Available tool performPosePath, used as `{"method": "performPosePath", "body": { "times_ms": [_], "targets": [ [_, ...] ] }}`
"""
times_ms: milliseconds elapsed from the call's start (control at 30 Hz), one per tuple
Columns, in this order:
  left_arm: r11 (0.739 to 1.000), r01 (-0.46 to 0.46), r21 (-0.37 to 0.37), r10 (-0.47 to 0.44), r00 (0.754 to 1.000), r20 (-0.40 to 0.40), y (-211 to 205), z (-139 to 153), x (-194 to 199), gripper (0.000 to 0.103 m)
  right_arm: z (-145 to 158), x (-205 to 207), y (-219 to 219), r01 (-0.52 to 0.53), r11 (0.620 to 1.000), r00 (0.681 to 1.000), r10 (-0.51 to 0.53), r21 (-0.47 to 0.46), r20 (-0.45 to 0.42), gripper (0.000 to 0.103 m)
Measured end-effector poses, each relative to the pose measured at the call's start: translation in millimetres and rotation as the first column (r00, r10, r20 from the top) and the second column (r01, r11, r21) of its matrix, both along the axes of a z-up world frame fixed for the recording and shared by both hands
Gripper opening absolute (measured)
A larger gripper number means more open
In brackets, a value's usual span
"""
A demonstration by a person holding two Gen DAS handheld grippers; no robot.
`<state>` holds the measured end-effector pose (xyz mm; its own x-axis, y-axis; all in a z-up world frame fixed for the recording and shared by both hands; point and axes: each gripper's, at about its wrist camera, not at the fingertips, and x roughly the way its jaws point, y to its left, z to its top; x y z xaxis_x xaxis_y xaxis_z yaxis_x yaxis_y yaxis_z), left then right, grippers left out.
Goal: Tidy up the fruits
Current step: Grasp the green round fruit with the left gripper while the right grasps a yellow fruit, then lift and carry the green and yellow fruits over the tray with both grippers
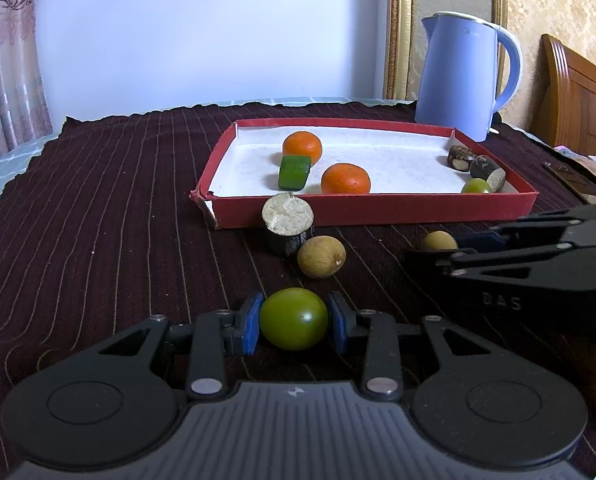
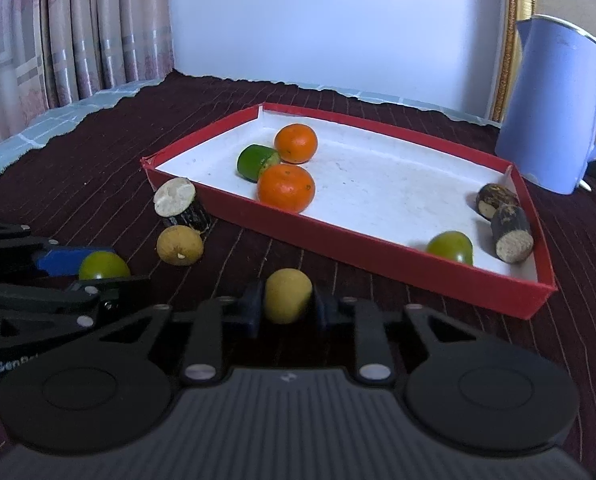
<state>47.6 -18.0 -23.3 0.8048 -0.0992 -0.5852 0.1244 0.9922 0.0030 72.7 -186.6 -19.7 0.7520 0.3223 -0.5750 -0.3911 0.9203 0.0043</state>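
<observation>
My left gripper [image 1: 294,320] is shut on a green fruit [image 1: 294,319] low over the dark cloth; the fruit also shows in the right wrist view [image 2: 103,266]. My right gripper [image 2: 288,298] is shut on a tan round fruit [image 2: 288,295], also seen from the left [image 1: 439,241]. A red tray [image 1: 370,208] with a white floor holds two oranges [image 1: 303,146] [image 1: 345,178], a green piece [image 1: 294,172], a green fruit [image 1: 475,186] and two dark cut pieces [image 1: 486,170]. A second tan fruit [image 1: 321,257] and a dark cut stub [image 1: 288,220] lie on the cloth before the tray.
A blue kettle [image 1: 464,76] stands behind the tray's right corner. The striped maroon cloth [image 1: 118,208] covers the table. Curtains [image 2: 70,32] hang at the left, and a wooden headboard [image 1: 578,96] is at the far right.
</observation>
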Motion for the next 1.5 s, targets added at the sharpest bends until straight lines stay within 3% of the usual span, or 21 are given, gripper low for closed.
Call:
{"method": "performPosePath", "body": {
  "times_ms": [167,300,600,1500],
  "targets": [
    [1.000,0.023,-0.021,-0.023,1.000,-0.008,-8.6,5.4,0.3,0.034,2.1,-9.5,-12.9,0.062,0.998,0.997,-0.062,0.002,0.034,0.025],
    [0.999,0.038,0.026,-0.038,0.999,0.019,-29.0,10.4,-1.2,0.034,3.6,-14.7,-27.9,0.108,0.994,0.993,-0.109,0.027,0.042,0.025],
    [0.998,0.050,0.047,-0.052,0.998,0.036,-55.1,16.2,9.4,0.034,13.9,-28.2,-50.5,0.180,0.983,0.979,-0.183,0.049,0.090,0.025],
    [0.996,-0.004,0.084,-0.001,0.998,0.063,-67.9,32.7,40.5,0.034,33.9,-19.4,-67.8,0.227,0.971,0.961,-0.236,0.078,0.142,0.025]
  ]
}}
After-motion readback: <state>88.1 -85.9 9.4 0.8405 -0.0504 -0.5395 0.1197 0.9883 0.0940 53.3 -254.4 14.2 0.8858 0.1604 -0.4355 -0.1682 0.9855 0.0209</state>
